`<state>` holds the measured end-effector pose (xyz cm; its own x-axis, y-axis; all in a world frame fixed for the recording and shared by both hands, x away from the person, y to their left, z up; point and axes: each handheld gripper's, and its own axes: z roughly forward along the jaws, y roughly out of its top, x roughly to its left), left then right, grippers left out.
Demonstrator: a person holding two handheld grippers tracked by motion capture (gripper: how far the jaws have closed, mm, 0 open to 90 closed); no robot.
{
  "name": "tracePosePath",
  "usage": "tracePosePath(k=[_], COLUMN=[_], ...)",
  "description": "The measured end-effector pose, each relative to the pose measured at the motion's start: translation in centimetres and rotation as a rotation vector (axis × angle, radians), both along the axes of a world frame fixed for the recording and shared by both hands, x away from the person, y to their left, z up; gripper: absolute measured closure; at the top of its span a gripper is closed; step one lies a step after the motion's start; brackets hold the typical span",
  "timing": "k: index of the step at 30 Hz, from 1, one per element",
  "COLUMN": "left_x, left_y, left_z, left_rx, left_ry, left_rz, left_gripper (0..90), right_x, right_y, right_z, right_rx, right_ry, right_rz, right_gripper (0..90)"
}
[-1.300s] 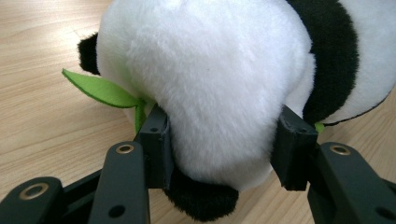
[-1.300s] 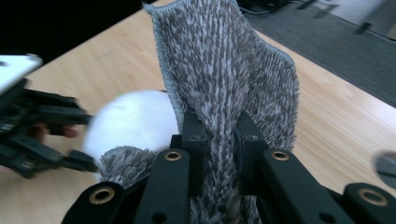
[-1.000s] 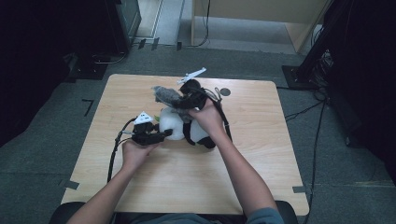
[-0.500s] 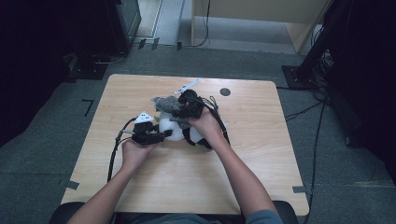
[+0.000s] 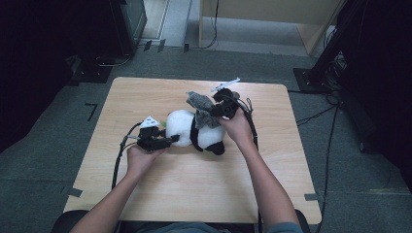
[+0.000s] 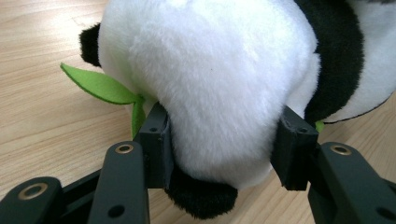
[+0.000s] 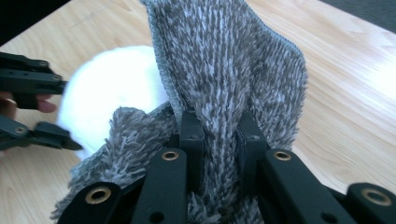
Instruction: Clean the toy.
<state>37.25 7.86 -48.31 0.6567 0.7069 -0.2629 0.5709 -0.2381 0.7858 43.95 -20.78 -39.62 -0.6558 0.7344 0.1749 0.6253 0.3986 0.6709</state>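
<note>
The right gripper (image 7: 219, 140) pinches a grey cloth (image 7: 229, 70) draped over the toy panda (image 5: 194, 131) mid-table (image 5: 145, 194); the left gripper (image 6: 224, 144) squeezes the panda's head. A thin pinch could let the cloth slip free, and tugging could drag the panda sideways.

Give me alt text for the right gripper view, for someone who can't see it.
The right gripper pinches a fold of shaggy grey cloth between its two black fingers, above a light wooden table. Behind the cloth lies a fluffy white plush toy, with the left gripper at its far side.
</note>
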Motion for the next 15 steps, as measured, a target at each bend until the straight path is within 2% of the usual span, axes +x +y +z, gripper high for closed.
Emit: tracePosePath(k=[6,15], left_x=[0.0,-0.1], left_y=[0.0,0.0], left_z=[0.0,-0.1], left_rx=[-0.003,-0.003], left_ry=[-0.002,-0.01], left_rz=[0.0,0.0], left_gripper=[48.6,48.5], right_x=[0.1,0.1], right_y=[-2.0,-4.6], right_z=[0.1,-0.6], right_rx=[-0.006,0.002], right_ry=[-0.005,0.023], right_rz=[-0.042,-0.105], right_gripper=[78.4,78.8])
